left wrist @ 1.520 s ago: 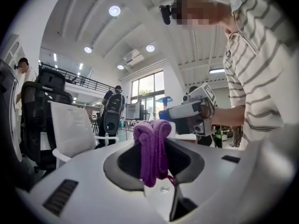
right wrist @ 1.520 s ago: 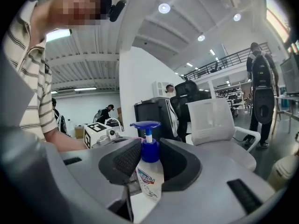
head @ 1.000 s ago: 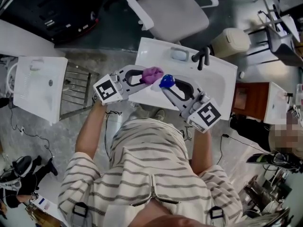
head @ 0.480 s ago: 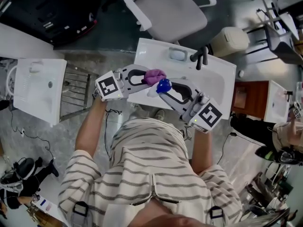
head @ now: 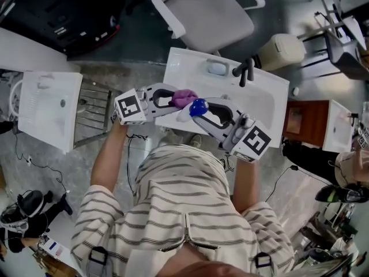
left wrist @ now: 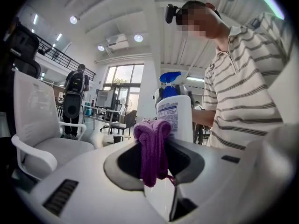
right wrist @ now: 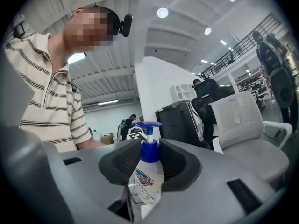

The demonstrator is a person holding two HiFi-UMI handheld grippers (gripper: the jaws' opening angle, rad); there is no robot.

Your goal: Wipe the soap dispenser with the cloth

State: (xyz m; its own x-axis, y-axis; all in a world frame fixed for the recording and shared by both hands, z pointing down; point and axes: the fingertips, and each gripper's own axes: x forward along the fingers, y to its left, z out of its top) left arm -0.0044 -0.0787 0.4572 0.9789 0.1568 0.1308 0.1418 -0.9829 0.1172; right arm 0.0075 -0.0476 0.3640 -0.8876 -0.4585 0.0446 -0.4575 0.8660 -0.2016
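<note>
So from up top, the person in the striped shirt (head: 179, 212) has both tools out over a white sink (head: 271, 97). The left gripper (head: 174, 99) has a purple cloth (head: 185, 97) pinched at its tip. The right gripper (head: 202, 113) is clamped on the soap dispenser (head: 196, 108), which is tipped over sideways with its blue pump top toward the cloth. The two sit right up against each other. There's a dark faucet (head: 244, 71) at the sink's far edge, a grey office chair (head: 204, 13) beyond it, and another white sink (head: 46, 105) off left.
</note>
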